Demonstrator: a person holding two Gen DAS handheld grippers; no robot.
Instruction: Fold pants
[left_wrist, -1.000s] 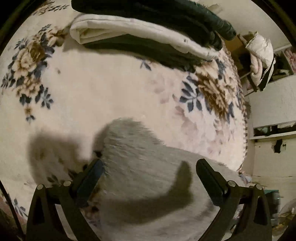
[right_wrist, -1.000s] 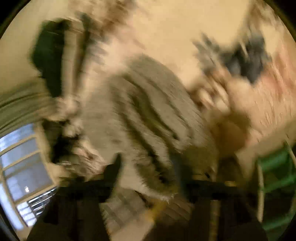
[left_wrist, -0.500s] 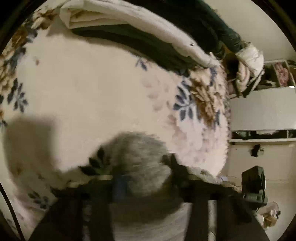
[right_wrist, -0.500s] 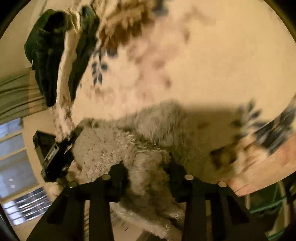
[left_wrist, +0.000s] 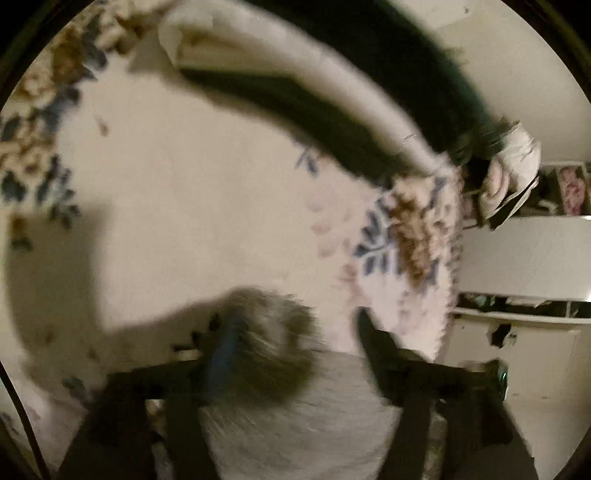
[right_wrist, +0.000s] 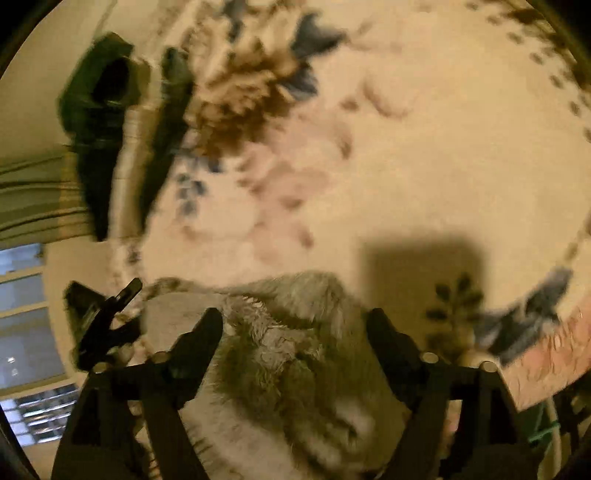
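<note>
Both claws now spread after pinching: left claw (left_wrist: 295, 332) and right claw (right_wrist: 295, 332) open over grey pants (right_wrist: 295, 369); fold laid on bed (right_wrist: 424, 166).

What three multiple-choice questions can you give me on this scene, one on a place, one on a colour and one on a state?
1. Where do the pants lie?
A. On a flowered blanket
B. On a wooden chair
C. In a basket

2. What colour are the pants?
A. Red
B. Bright yellow
C. Grey

3. How is the right gripper set?
A. Shut flat with nothing in it
B. Open, one finger on each side of the pants
C. Out of view

Answers:
1 A, since the blanket with blue and brown flowers spreads out under and beyond the pants.
2 C, since the fuzzy cloth reads grey in both views.
3 B, since the two fingers stand wide apart with the cloth between them.
</note>
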